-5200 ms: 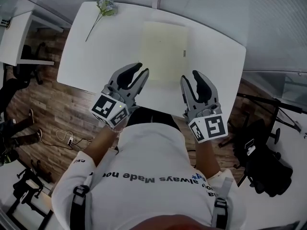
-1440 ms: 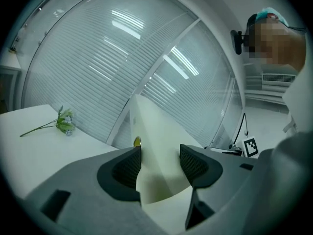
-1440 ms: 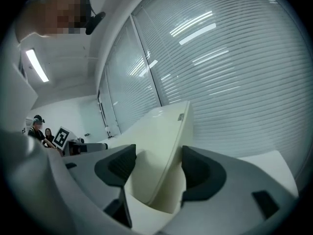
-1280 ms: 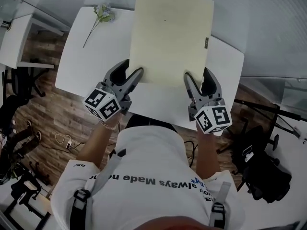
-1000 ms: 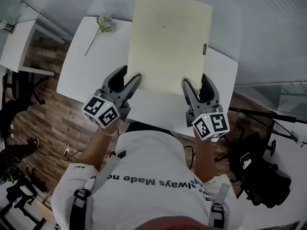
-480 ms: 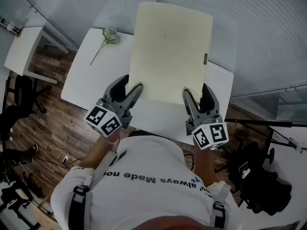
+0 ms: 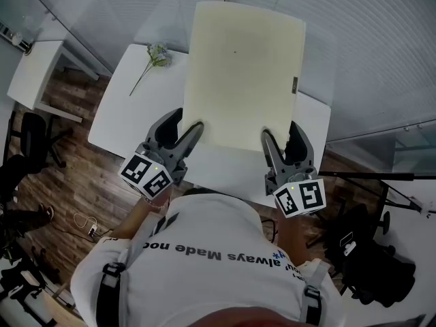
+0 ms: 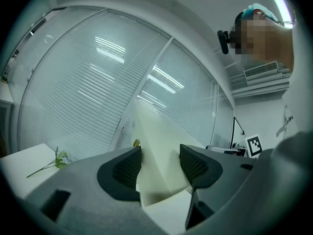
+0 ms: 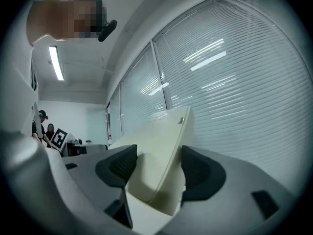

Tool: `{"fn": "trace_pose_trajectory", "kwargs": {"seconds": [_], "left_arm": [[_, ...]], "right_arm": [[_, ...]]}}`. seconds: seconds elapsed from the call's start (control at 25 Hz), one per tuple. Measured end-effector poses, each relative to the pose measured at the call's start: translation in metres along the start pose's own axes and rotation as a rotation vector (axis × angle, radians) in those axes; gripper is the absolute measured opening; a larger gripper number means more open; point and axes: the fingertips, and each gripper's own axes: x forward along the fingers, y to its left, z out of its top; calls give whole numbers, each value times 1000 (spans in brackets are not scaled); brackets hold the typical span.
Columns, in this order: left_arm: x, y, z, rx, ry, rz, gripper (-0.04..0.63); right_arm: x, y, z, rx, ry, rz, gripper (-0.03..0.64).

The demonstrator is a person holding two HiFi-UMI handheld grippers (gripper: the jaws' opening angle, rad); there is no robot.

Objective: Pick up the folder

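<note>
Folder (image 7: 242, 73) now off table (image 7: 122, 107), in left gripper (image 7: 189, 120) and right gripper (image 7: 280, 131)

The scene is being watched from above by the head camera, which is being aimed steeply down past the person's shoulders at the table (image 7: 126, 114) and both grippers. The left gripper (image 7: 189, 119) and right gripper (image 7: 280, 129) are each being looked along by a camera set close behind the jaws, tilted up toward the blinds (image 8: 88, 82) beyond them. The folder (image 7: 242, 73) between the jaws is being caught in all three views.
</note>
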Motion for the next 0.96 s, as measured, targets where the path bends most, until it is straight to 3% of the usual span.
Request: {"fn": "trace_pose_trajectory", "kwargs": {"seconds": [0.96], "left_arm": [[-3, -1, -2, -12, 9, -2, 236]], "right_arm": [[-5, 4, 1, -6, -6, -18, 278]]}}
